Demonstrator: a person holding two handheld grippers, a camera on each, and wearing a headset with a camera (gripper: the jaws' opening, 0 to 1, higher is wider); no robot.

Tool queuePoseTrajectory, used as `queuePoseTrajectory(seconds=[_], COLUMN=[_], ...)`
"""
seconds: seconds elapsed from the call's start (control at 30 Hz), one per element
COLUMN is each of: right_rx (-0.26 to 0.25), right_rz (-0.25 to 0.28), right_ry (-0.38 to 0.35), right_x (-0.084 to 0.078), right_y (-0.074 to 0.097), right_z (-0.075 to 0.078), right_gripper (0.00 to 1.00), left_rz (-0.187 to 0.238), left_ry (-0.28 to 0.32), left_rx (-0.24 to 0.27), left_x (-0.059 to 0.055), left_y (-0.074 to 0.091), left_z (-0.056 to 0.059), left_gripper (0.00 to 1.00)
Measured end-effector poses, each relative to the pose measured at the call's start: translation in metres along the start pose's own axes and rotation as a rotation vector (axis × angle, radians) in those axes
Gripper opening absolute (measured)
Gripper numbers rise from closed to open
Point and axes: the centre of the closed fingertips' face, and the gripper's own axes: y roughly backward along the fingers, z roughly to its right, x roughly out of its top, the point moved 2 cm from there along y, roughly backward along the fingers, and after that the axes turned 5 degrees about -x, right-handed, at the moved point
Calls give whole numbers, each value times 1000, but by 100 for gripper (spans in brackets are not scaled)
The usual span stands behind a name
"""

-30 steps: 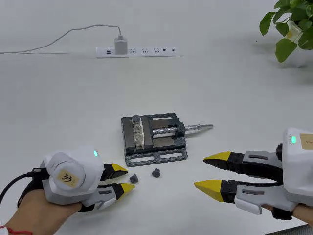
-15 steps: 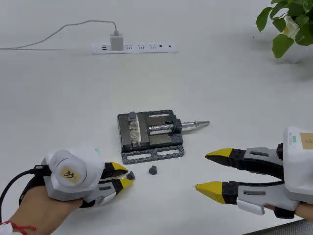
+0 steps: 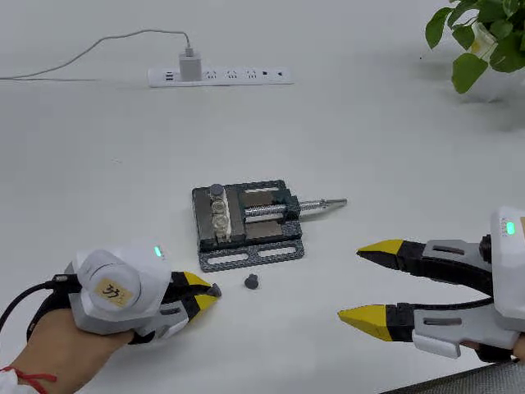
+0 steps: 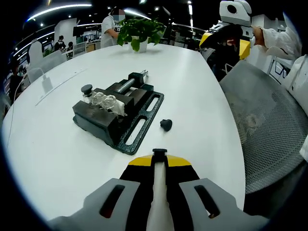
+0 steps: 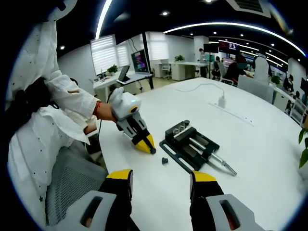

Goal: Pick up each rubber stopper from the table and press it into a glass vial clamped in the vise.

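Near left: left gripper [image 3: 205,294], jaws pinched together on a dark rubber stopper [image 3: 214,290] at the tips, low over the white table [image 3: 369,148]. The left gripper view shows the same stopper clamped between the yellow tips.

Near right: right gripper [image 3: 353,283], jaws wide apart and holding nothing, well clear of the vise.

Second stopper [image 3: 252,282] lies loose on the table between the two grippers, just near of the vise base.

Centre: black vise [image 3: 246,226], screw handle pointing right. A row of glass vials [image 3: 220,220] is clamped in it at its left side. The farthest vial [image 3: 216,191] has a dark stopper on top; the nearer ones look uncapped.

Far: white power strip [image 3: 220,76] with a charger plugged in. Far right: green plant [image 3: 484,41].
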Motion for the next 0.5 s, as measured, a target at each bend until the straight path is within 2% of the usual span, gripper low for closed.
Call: queuePoseTrajectory(seconds=[0.1,0.23,0.33,0.37,0.5], right_rx=[-1,10,26,33,48], right_rz=[1,10,23,31,50], right_ry=[5,20,33,43,62], right_x=[0,4,11,15,26], right_y=[3,7,10,12,18], right_z=[1,0,-3,-4,-6], right_gripper=[46,49,53,54,56], left_rz=[9,32,67,90,125], left_ry=[4,-18,-33,-39,-82], left_rx=[-5,-9,-7,-10,-12], left_x=[4,17,34,43,65], left_y=[1,10,21,27,45], left_z=[2,4,6,8,16], left_gripper=[4,4,4,4,4])
